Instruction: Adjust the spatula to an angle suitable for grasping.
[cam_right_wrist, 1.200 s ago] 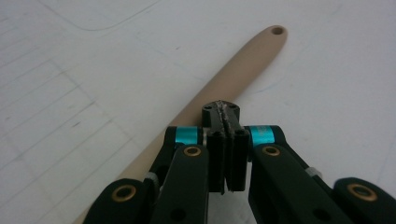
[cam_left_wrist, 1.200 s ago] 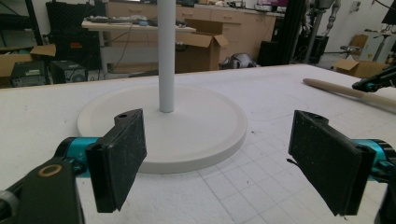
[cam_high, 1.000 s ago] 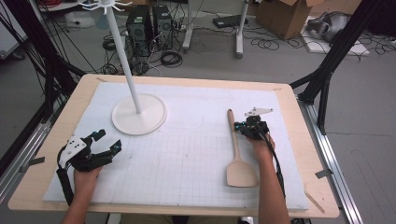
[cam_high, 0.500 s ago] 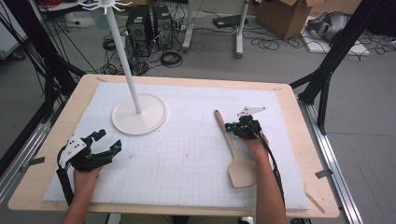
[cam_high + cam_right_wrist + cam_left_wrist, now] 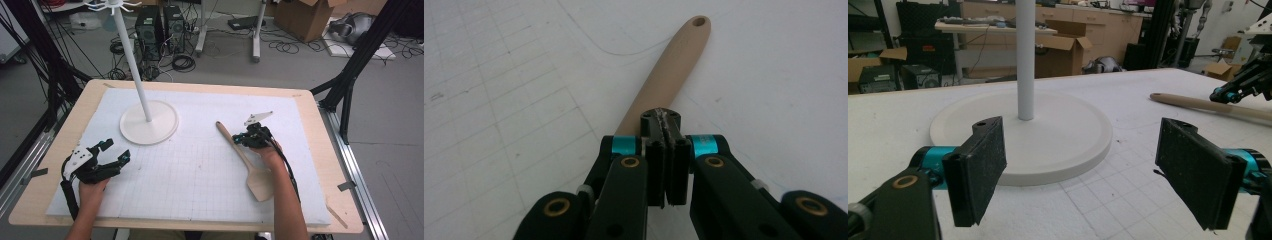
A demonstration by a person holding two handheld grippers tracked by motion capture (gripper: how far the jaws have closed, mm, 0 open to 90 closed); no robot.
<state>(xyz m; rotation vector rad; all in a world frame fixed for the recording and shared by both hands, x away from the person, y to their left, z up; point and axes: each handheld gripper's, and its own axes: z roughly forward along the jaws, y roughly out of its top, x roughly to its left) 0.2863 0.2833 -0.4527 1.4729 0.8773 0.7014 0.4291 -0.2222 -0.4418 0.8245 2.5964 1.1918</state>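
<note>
A wooden spatula (image 5: 261, 184) lies on the white gridded mat (image 5: 190, 175), blade toward the person and handle slanting away to the left. My right gripper (image 5: 237, 141) is shut, jaws pressed together, tips down on the handle's middle. In the right gripper view the handle (image 5: 674, 60) runs out from under the shut tips (image 5: 665, 120). My left gripper (image 5: 116, 150) rests open at the mat's near left, nothing between its pads (image 5: 978, 170). It faces the white stand's round base (image 5: 1023, 135). The left gripper view also shows the spatula handle (image 5: 1188, 102) and the right gripper (image 5: 1243, 85).
The stand's base (image 5: 148, 122) sits at the mat's far left, with a tall white pole (image 5: 131, 55) topped by hooks. The mat lies on a wooden table (image 5: 340, 165). Black frame struts, cables and boxes stand on the floor beyond.
The right gripper has slid left, and the spatula's handle has swung left with it while the blade stayed about where it was. The left gripper has kept still.
</note>
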